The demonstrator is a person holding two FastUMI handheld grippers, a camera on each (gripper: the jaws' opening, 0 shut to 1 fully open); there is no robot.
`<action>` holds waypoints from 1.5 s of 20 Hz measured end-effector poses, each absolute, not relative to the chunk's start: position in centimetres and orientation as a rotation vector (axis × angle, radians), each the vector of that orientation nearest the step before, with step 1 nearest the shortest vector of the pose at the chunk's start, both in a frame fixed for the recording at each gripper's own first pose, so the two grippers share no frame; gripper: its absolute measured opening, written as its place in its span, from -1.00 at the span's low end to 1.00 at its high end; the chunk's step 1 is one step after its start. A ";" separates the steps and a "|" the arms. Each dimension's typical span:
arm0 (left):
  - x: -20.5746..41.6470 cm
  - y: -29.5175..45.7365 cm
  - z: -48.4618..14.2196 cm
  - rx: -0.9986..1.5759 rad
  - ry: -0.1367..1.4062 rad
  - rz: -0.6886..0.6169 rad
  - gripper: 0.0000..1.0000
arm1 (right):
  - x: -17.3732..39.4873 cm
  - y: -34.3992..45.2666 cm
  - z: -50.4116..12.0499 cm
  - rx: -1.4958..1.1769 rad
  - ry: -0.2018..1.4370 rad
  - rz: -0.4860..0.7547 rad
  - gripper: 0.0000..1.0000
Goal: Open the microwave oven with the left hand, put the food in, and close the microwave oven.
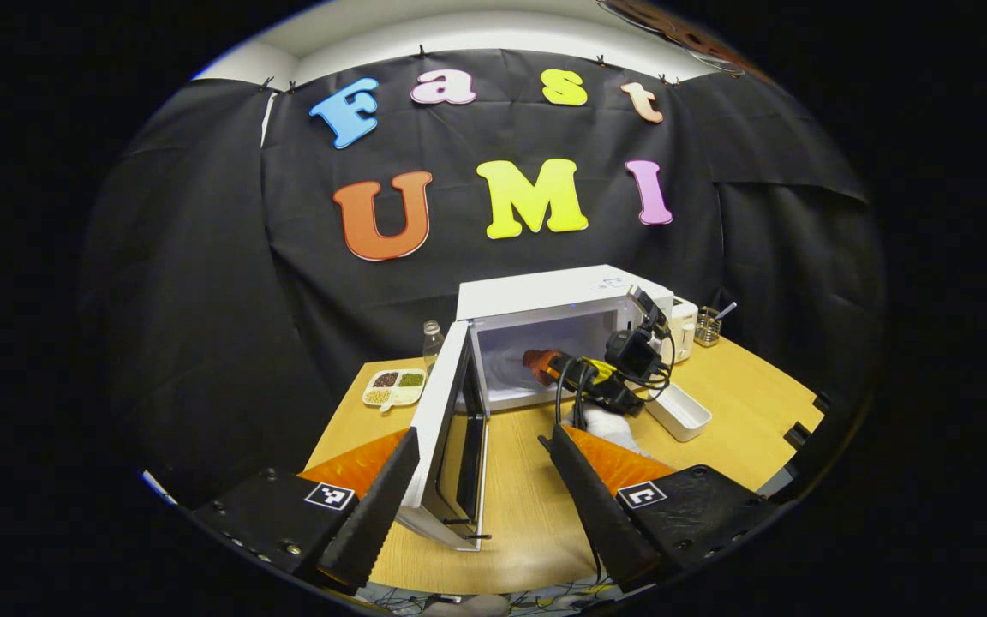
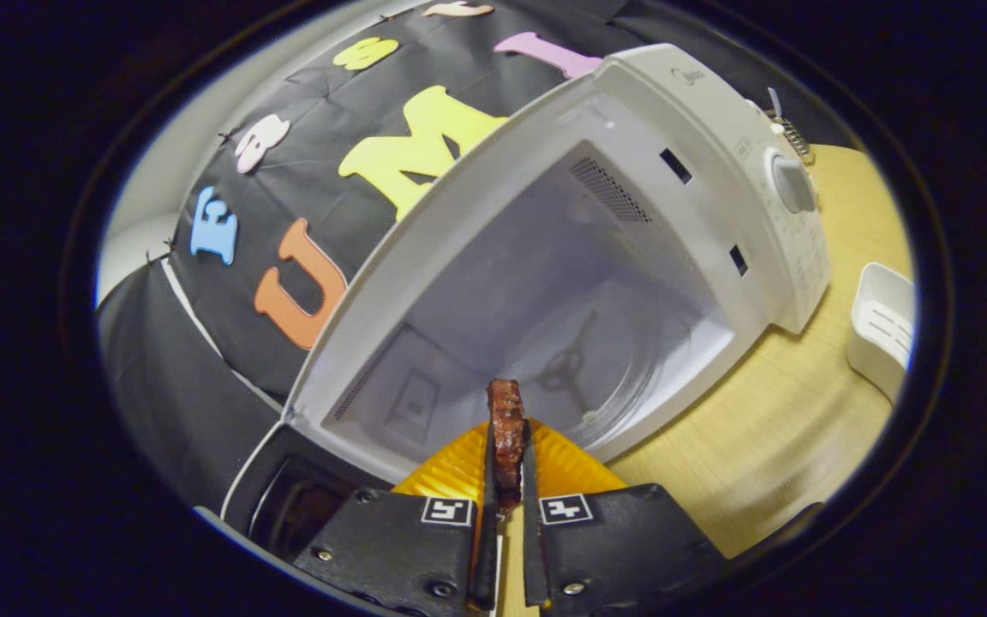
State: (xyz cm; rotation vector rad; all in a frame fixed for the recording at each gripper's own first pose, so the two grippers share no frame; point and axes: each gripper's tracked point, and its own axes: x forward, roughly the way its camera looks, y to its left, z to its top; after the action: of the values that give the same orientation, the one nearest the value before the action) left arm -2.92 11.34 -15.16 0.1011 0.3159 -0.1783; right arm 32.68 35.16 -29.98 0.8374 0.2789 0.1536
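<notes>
The white microwave (image 1: 562,296) stands at the back of the wooden table (image 1: 528,506) with its door (image 1: 446,420) swung wide open to the left. My left gripper (image 1: 481,439) hangs open in front of it, the door's free edge lying between its spread fingers without touching either. My right gripper (image 1: 545,364), held by a gloved hand (image 1: 609,424), reaches into the cavity. In the right gripper view, that gripper (image 2: 507,446) is shut on a dark brown piece of food (image 2: 506,403), held upright just over the cavity's front lip, before the glass turntable (image 2: 596,368).
A partitioned plate of grains (image 1: 395,386) and a small bottle (image 1: 432,338) sit left of the microwave. A long white tray (image 1: 678,411) lies to its right, with a glass holder of utensils (image 1: 708,326) behind. The control panel with its knob (image 2: 789,184) faces the table's right side.
</notes>
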 end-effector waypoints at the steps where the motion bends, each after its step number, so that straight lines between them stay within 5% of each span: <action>1: -2.9 11.6 -15.7 0.103 0.331 -0.182 0.92 | 33.8 35.2 -30.4 0.842 0.273 0.142 -0.69; 9: -2.0 12.3 -15.3 0.101 0.318 -0.183 0.92 | 37.3 34.6 -32.9 0.692 0.252 -0.007 -0.67; 10: -2.0 12.4 -15.3 0.100 0.318 -0.184 0.92 | 37.5 34.4 -32.9 0.634 0.248 -0.024 -0.85; 11: -1.9 12.4 -15.2 0.098 0.317 -0.182 0.92 | 37.5 34.7 -33.0 0.597 0.257 -0.029 -0.82; 12: -1.8 12.4 -15.2 0.096 0.318 -0.180 0.92 | 37.8 34.6 -33.0 0.584 0.257 -0.027 -0.60; 17: -1.3 12.3 -15.5 0.089 0.314 -0.183 0.92 | 37.8 33.0 -33.0 0.444 0.254 -0.067 -0.22; 19: -1.2 12.6 -15.6 0.095 0.318 -0.178 0.92 | 37.4 32.8 -32.5 0.408 0.244 -0.068 0.38; 20: -1.2 12.6 -15.4 0.094 0.314 -0.178 0.92 | 37.0 32.7 -32.3 0.410 0.243 -0.070 0.32; 21: -1.0 12.8 -15.3 0.094 0.309 -0.174 0.92 | 36.7 32.2 -31.9 0.388 0.229 -0.080 0.67; 23: -0.9 12.9 -15.3 0.091 0.311 -0.174 0.92 | 36.7 31.6 -30.7 0.347 0.185 -0.082 0.96; 28: -0.7 13.7 -14.6 0.096 0.282 -0.163 0.92 | 35.4 31.4 -29.6 0.313 0.206 -0.047 1.00; 30: -0.6 14.6 -14.0 0.093 0.264 -0.145 0.92 | 33.7 31.3 -28.4 0.278 0.206 -0.021 0.80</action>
State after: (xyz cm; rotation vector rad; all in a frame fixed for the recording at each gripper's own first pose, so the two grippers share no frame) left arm -0.58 14.60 -13.98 0.0928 0.2641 -0.1449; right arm 33.68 31.26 -28.35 0.2783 0.2061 -0.0210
